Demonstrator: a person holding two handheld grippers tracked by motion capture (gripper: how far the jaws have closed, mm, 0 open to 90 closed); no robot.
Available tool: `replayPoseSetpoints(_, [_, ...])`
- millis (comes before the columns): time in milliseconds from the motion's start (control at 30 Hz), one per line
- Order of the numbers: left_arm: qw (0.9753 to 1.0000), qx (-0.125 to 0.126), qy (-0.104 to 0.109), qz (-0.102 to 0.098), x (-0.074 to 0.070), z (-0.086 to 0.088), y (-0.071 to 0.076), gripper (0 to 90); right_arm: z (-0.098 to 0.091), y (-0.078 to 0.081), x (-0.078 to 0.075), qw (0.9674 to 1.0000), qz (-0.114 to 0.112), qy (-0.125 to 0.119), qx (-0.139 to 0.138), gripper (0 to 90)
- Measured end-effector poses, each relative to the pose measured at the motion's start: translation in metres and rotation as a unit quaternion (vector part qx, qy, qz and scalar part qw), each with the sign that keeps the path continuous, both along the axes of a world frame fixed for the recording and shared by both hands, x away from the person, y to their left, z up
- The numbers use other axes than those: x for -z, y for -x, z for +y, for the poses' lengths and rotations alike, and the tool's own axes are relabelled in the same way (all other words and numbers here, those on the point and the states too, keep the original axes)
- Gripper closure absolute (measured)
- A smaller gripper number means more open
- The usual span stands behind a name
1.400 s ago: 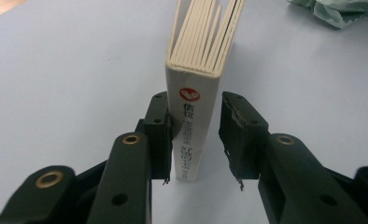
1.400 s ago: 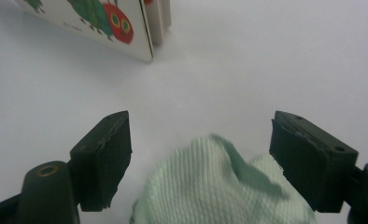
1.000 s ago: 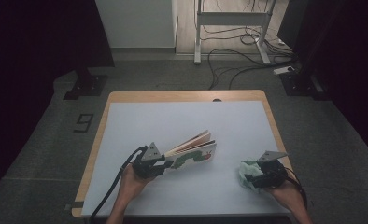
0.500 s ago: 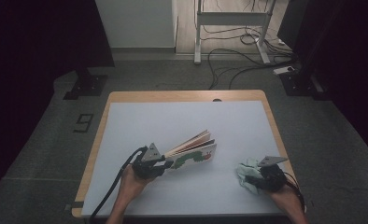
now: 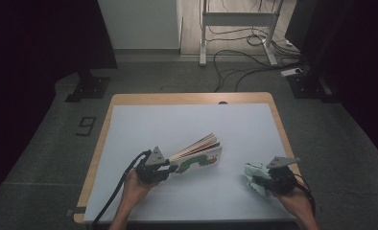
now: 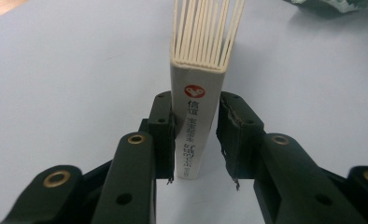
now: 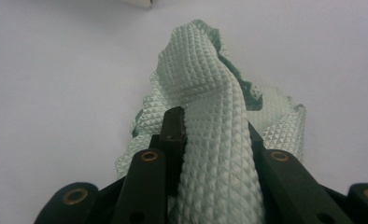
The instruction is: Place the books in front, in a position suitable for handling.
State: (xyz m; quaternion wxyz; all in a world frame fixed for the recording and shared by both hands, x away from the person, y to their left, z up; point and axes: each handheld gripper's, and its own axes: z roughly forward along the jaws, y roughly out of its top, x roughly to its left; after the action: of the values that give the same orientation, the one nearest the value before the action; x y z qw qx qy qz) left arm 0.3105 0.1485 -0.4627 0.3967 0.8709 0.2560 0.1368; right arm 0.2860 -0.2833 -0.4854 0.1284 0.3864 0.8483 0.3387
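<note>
While the left hand-held gripper (image 6: 194, 140) straddles the board book's (image 5: 199, 154) spine mid-tabletop (image 5: 192, 124) with a gap beside one jaw, and the right hand-held gripper (image 7: 210, 154) pinches the green cloth (image 7: 210, 107) nearby, the book could slip and flop shut.

Right claw (image 5: 263, 181) and cloth (image 5: 254, 175) shifted slightly nearer.
</note>
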Motion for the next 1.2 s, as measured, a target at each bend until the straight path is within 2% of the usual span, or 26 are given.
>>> replayPoseSetpoints(267, [1.0000,-0.001,-0.002,-0.001,0.000,0.000,0.000,67.6,0.012,-0.003,-0.011,0.9997,-0.007,-0.016,-0.019,70.2])
replayPoseSetpoints(400, [1.0000,-0.003,-0.004,-0.002,0.000,0.001,0.000,67.6,0.024,-0.006,-0.016,0.9991,-0.011,-0.022,-0.036,70.3])
replayPoseSetpoints(800, [1.0000,-0.001,-0.006,-0.003,0.000,0.001,-0.001,68.2,0.054,-0.013,-0.023,0.9969,-0.018,-0.027,-0.072,70.1])
replayPoseSetpoints(1200, [1.0000,0.001,-0.007,-0.004,0.000,0.001,-0.001,68.3,0.094,-0.021,-0.024,0.9931,-0.024,-0.025,-0.112,69.8])
